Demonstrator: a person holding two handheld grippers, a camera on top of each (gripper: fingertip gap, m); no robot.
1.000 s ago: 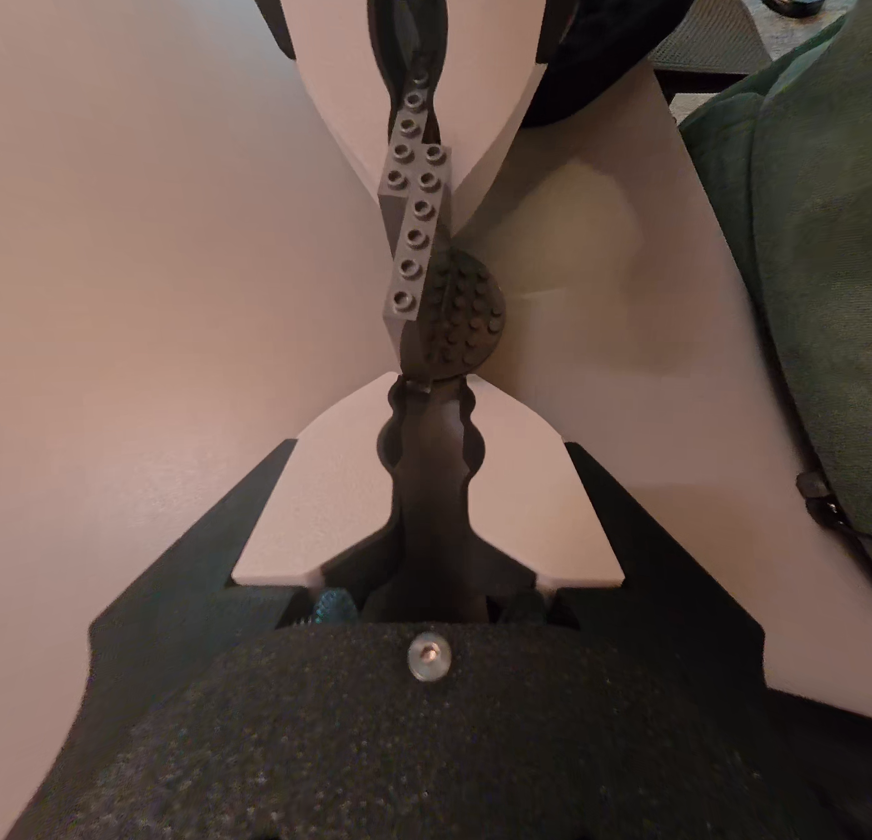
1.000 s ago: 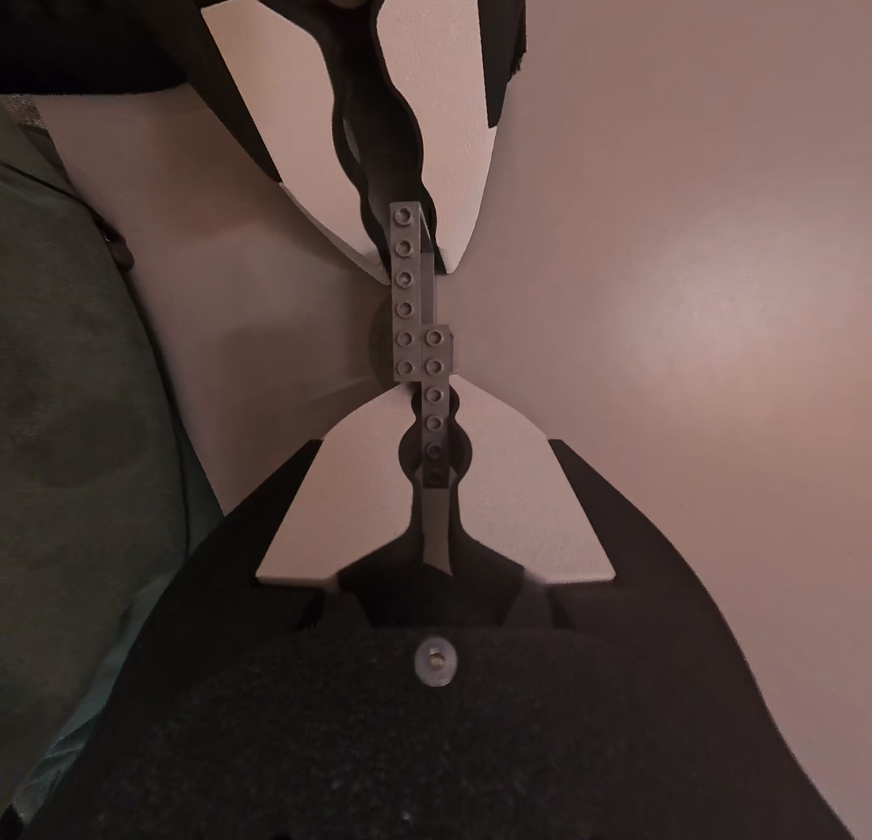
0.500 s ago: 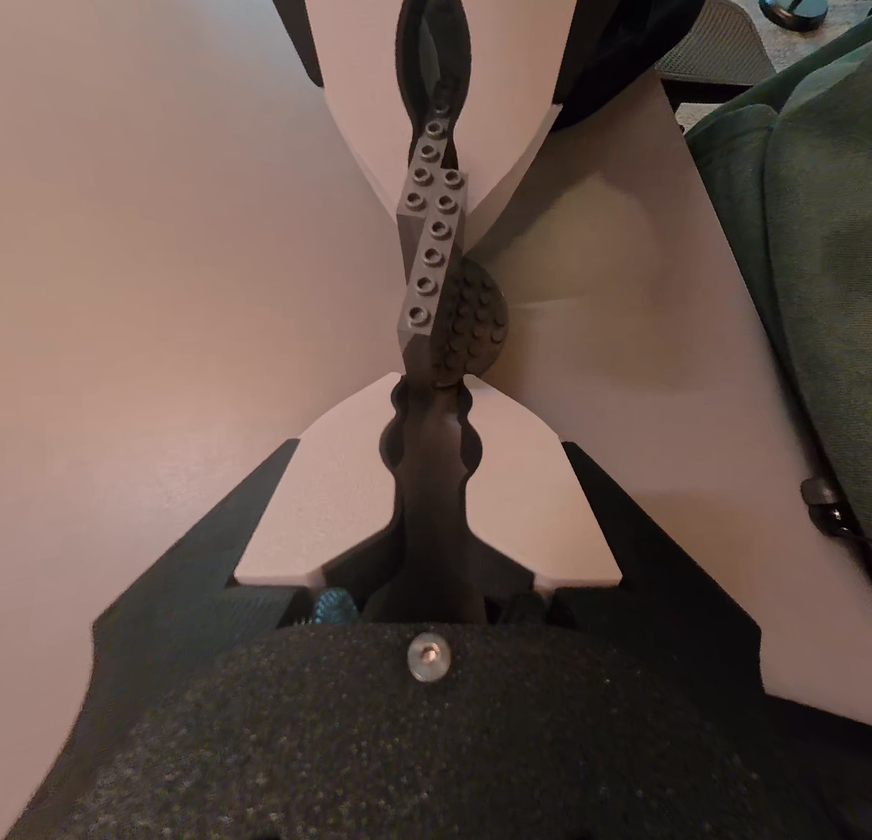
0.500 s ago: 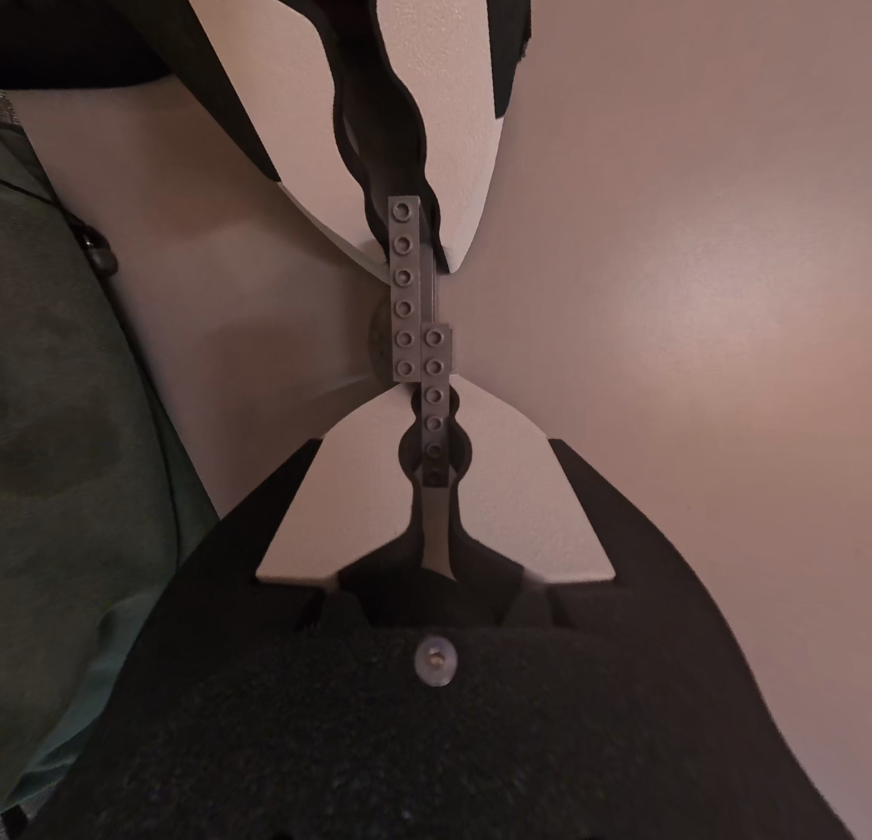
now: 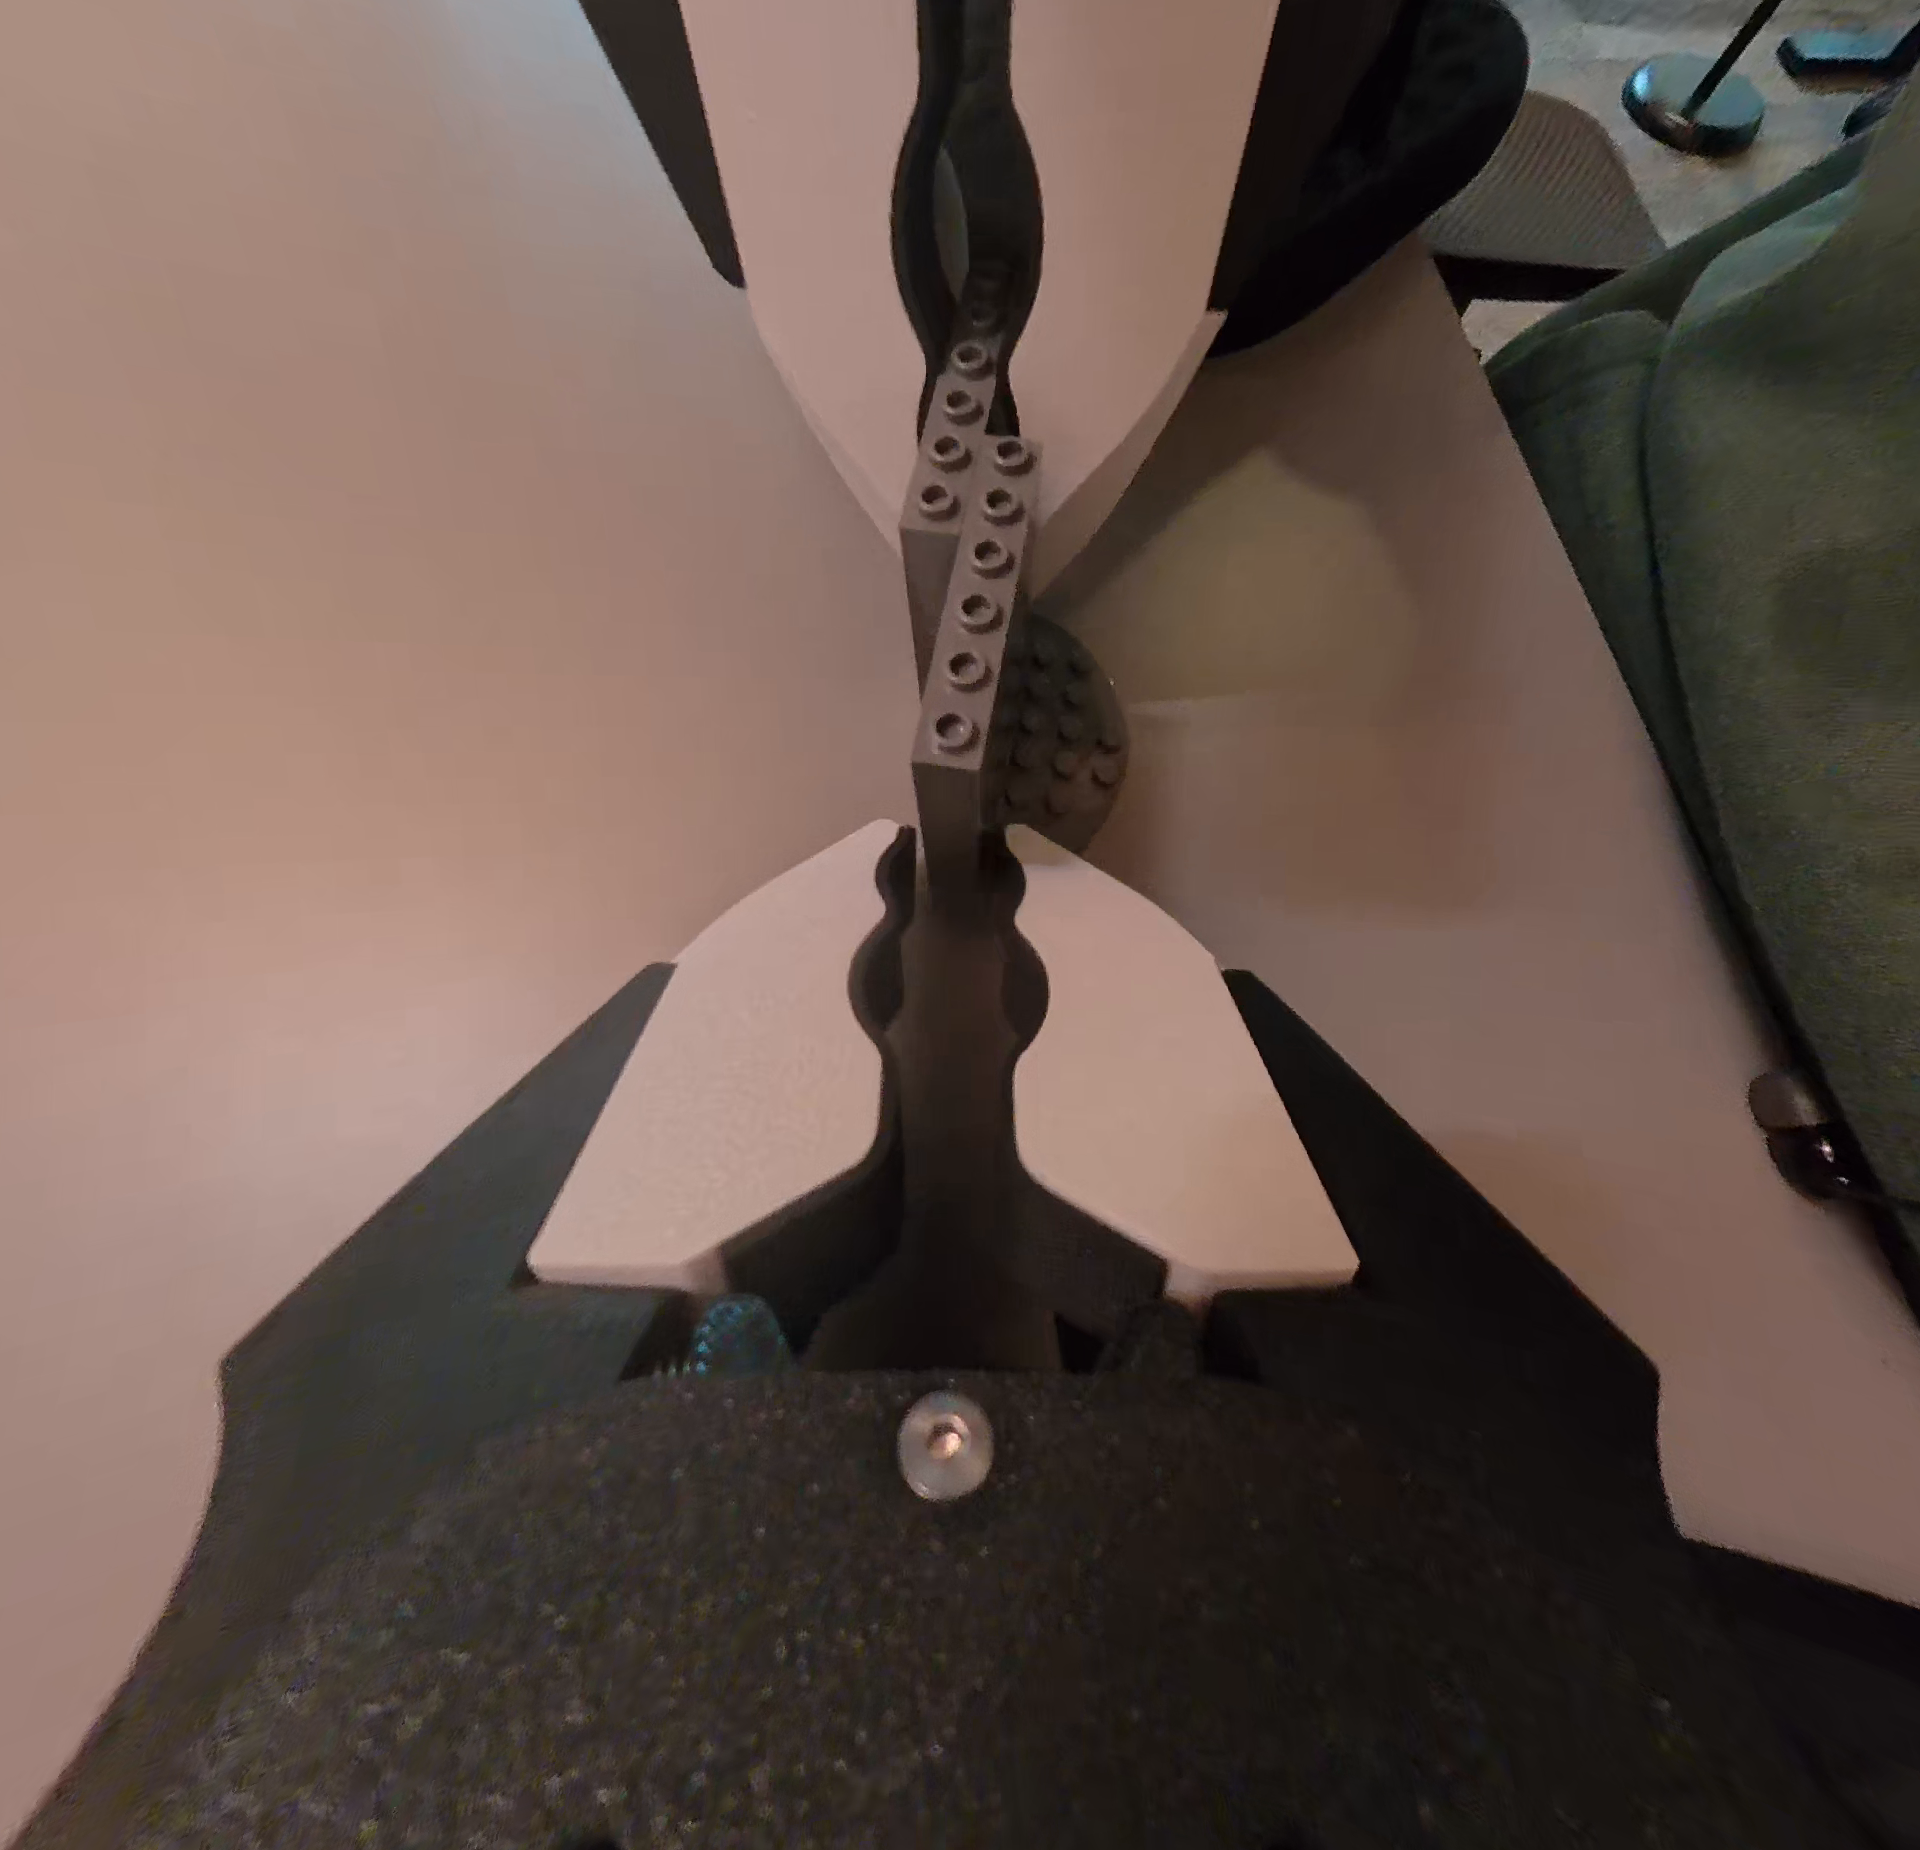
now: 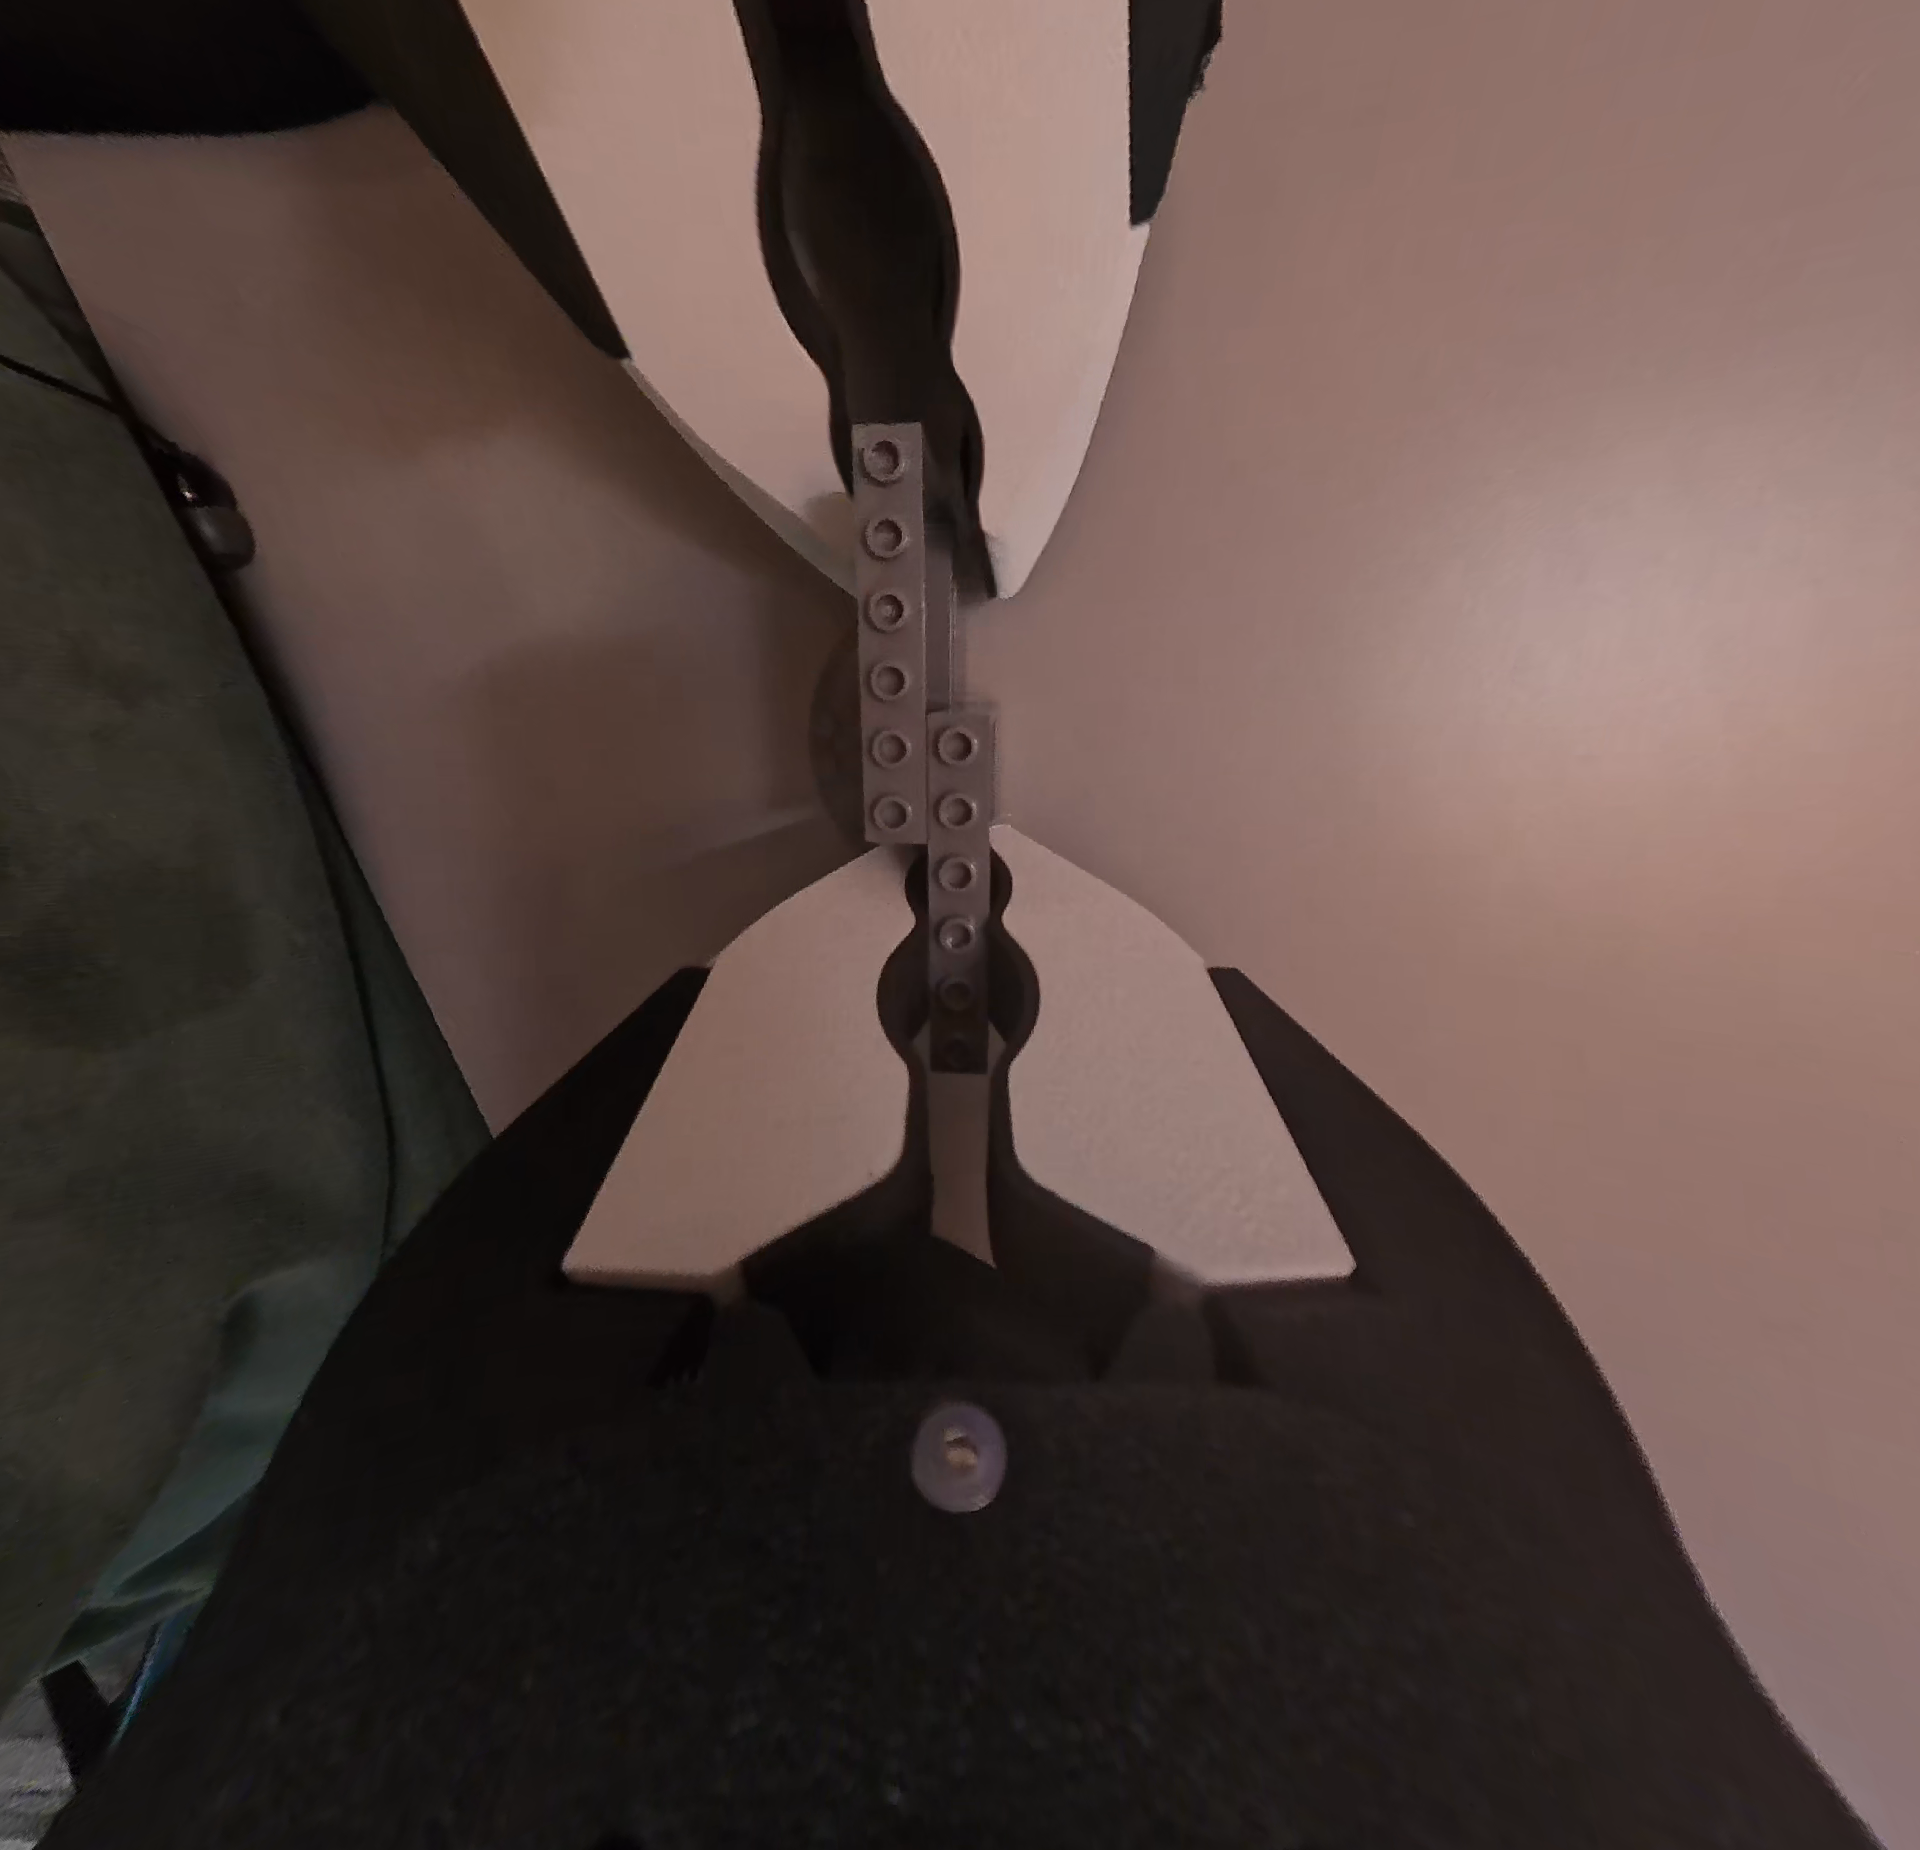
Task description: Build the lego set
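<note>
the left gripper has its jaws clenched on the near end of one grey studded beam, and a dark round studded plate is fixed on the right side of this beam. the right gripper faces it, tip toward tip, with its jaws clenched on a second grey beam. the two beams lie side by side and overlap by their last two studs, above the desk, between the two grippers. in the right wrist view the first beam reaches to the far gripper.

i judge that the build is at an early stage: only these three pieces are visible, and the round plate seems already attached. i cannot tell if the two beams are really joined at the overlap or only pressed one against the other. which pieces are left i cannot say, because no loose pieces show in either view.

the desk is plain, pale and smooth, with soft light reflected on it. at its right edge is dark green cloth, perhaps a sleeve or a jacket. far right, behind the desk, there is floor with round black stand bases.
</note>
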